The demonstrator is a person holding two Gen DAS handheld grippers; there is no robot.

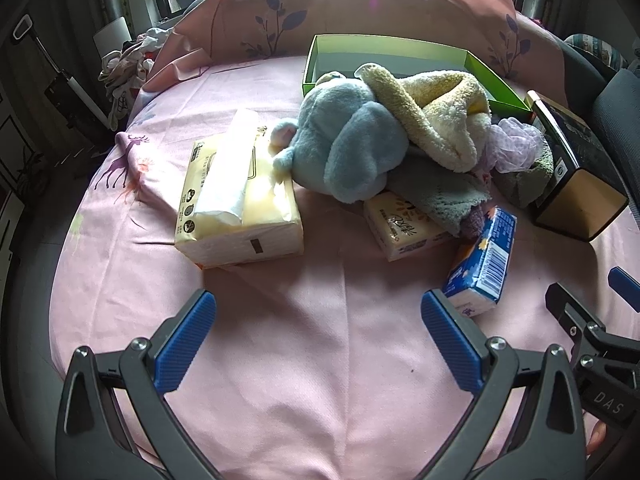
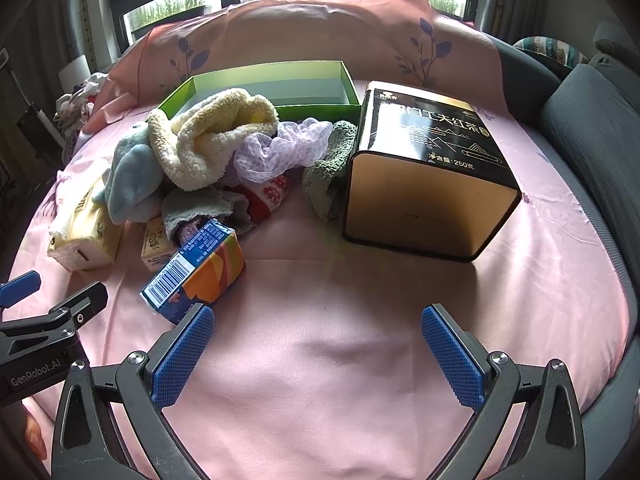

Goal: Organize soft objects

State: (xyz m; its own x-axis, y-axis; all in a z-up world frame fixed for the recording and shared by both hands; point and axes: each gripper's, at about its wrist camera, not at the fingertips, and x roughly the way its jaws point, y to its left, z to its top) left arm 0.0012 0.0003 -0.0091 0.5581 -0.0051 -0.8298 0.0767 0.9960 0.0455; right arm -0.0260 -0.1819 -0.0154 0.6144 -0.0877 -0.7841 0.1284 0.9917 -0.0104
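Note:
A pile of soft things lies mid-bed: a blue plush toy (image 1: 344, 136) (image 2: 132, 180), a cream towel (image 1: 436, 112) (image 2: 208, 136), a lilac mesh cloth (image 1: 516, 144) (image 2: 280, 152), grey-green cloths (image 1: 436, 196) (image 2: 328, 172) and a red-white cloth (image 2: 268, 196). An open green box (image 1: 400, 52) (image 2: 272, 80) stands behind the pile. My left gripper (image 1: 318, 316) is open and empty above the sheet, in front of the pile. My right gripper (image 2: 318, 332) is open and empty, with its left finger by the blue tissue pack (image 2: 196, 272) (image 1: 484, 264).
A large tissue pack (image 1: 236, 200) (image 2: 84, 236) and a small yellow pack (image 1: 404, 224) (image 2: 158, 248) lie by the pile. A black-and-gold tin (image 2: 428, 176) (image 1: 576, 168) stands at the right. A pink pillow (image 2: 304, 32) lines the far edge. A grey chair (image 2: 592, 120) is at the right.

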